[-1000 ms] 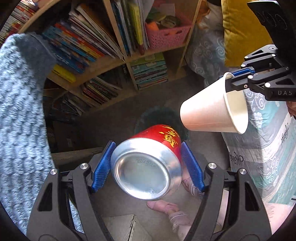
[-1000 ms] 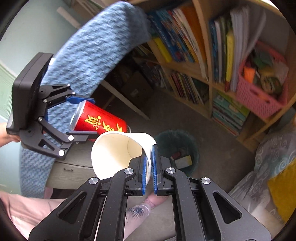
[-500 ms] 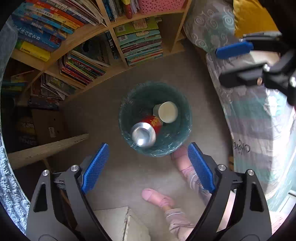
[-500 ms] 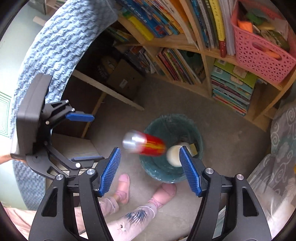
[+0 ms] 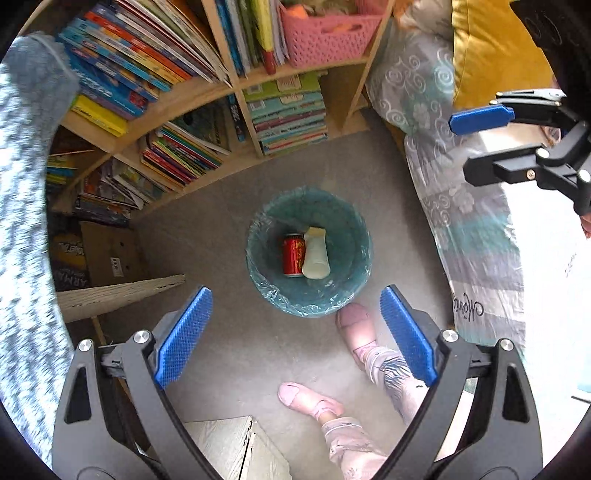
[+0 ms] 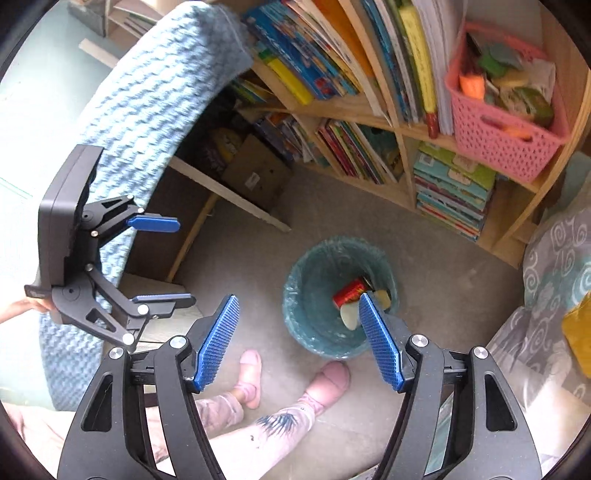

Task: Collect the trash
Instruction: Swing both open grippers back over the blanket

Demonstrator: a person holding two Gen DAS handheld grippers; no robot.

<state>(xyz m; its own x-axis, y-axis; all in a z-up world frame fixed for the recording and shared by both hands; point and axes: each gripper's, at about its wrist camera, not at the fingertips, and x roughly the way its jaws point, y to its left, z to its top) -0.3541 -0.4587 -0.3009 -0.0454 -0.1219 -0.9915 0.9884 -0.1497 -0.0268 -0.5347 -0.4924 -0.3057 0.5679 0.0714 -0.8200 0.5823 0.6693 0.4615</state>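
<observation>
A teal-lined waste bin (image 5: 258, 236) stands on the grey floor. Inside it lie a red drink can (image 5: 293, 254) and a white paper cup (image 5: 316, 254), side by side. My left gripper (image 5: 295, 290) hangs high over the bin and points straight down. Its jaws are opening with nothing between them. The right wrist view shows the bin (image 6: 306, 295) with the can (image 6: 349, 293) and cup (image 6: 349, 315) in it. My right gripper (image 6: 297, 296) is above and in front of the bin, its jaws opening and empty. Each gripper shows in the other's view: left gripper (image 6: 184, 260), right gripper (image 5: 460, 147).
A wooden bookshelf (image 5: 207, 92) full of books, with a pink basket (image 5: 325, 33), stands behind the bin. A cardboard box (image 5: 110, 254) sits at left under a blue knitted blanket (image 6: 140, 110). A person's pink slippers (image 5: 354, 325) are beside the bin. A patterned bedcover (image 5: 472, 240) is at right.
The can and the cup left my grippers and fell into the bin, where they now lie still. Both grippers have opened wide.
</observation>
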